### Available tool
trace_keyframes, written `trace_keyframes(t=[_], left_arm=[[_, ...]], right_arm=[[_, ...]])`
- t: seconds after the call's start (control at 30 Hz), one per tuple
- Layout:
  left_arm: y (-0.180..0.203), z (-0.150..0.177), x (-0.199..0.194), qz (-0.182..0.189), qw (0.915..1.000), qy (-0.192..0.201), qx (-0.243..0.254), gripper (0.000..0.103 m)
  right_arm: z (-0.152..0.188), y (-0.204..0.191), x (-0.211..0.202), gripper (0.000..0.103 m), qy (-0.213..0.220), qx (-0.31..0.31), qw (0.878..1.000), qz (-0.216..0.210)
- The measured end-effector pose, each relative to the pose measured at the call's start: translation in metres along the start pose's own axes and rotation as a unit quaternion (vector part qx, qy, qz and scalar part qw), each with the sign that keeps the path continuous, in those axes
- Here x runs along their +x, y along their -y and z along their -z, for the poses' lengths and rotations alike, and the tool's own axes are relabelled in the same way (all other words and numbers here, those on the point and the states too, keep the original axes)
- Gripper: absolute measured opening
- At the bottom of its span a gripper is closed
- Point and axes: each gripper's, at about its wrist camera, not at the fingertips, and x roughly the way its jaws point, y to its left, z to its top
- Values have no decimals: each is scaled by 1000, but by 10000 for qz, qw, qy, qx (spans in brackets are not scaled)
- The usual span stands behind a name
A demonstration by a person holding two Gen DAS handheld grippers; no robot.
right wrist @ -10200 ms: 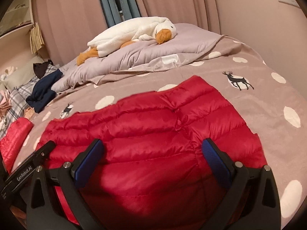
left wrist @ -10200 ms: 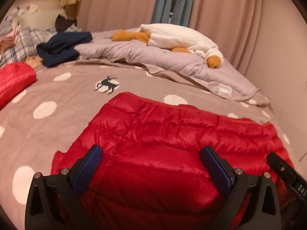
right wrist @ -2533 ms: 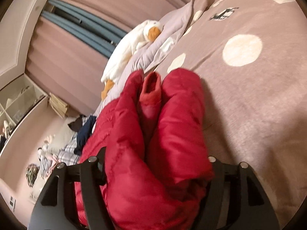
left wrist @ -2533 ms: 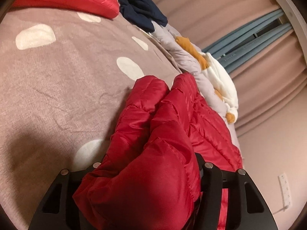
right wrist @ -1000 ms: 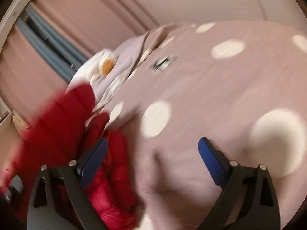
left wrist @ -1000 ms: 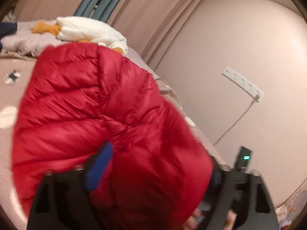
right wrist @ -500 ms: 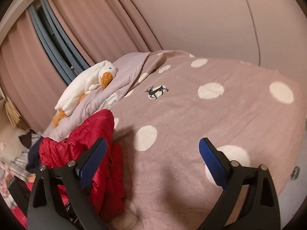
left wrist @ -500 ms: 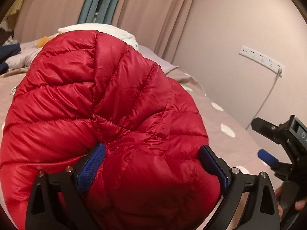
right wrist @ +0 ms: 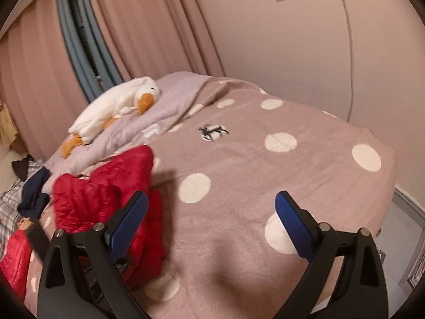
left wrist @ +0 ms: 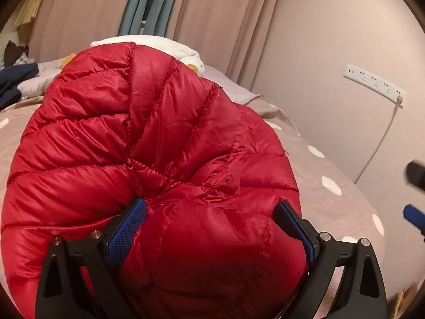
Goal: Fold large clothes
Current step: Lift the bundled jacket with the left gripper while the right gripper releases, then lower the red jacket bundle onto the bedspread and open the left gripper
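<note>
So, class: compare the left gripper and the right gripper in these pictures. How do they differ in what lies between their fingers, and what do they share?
The left gripper has the red puffer jacket bulging between its fingers; the right gripper has nothing between its fingers, only the spotted bedcover beyond. The left gripper's view is filled by jacket; the right gripper's view shows the jacket off to one side. Both have blue pads, spread wide.

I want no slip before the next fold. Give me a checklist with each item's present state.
1. Left gripper has hold of the red puffer jacket: cannot tell; the fingers stand wide with the jacket bulging between them.
2. Right gripper free: ok, open with nothing between its fingers.
3. Bare bedspread ahead of the right gripper to lay the jacket on: ok.
4. Plush goose out of the way: ok, it lies far back on the lilac blanket.
5. Jacket neatly folded: not ok, it sits bunched in a mound.
6. Navy garment apart from the jacket: cannot tell.
</note>
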Motion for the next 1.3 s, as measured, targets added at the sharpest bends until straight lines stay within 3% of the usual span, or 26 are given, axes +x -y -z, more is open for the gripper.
trace_keyframes(t=[0.17, 0.3, 0.57, 0.67, 0.8, 0.9, 0.97, 1.0, 1.07, 1.17, 1.3], left_arm=[[6, -2, -27, 219, 9996, 38, -172, 97], [10, -6, -51, 136, 9996, 167, -207, 97], [5, -16, -90, -149, 9979, 259, -579, 97], [-4, -21, -112, -216, 9956, 602, -687, 97], [-25, -25, -129, -748, 9880, 995, -910, 97], [-52, -28, -119, -1551, 9773, 927, -1102, 96], [-72, -26, -109, -2021, 9684, 871, -1177, 70], [-81, -25, -103, -2232, 9645, 777, -1177, 64], [-106, -23, -84, -2701, 9551, 340, -1173, 43], [-134, -14, -76, -2883, 9456, -13, -1510, 39], [-153, -12, -79, -2747, 9428, -5, -1887, 39]], right_arm=[[-3, -10, -15, 102, -7, 160, 9961, -865], [-2, -22, -21, 102, 43, -65, 9967, -806], [-1, -17, -30, 103, 186, 113, 9962, -840], [0, -13, -28, 103, 181, 199, 9961, -845], [1, -15, -17, 103, -22, 256, 9955, -911], [3, -24, -10, 103, -140, 197, 9943, -1034], [3, -32, -6, 103, -197, 138, 9918, -1259], [3, -38, -4, 103, -211, 116, 9898, -1405], [1, -52, 4, 103, -298, 63, 9838, -1768], [-3, -79, 24, 103, -432, -30, 9726, -2286], [9, -117, 66, 103, -978, -342, 9625, -2506]])
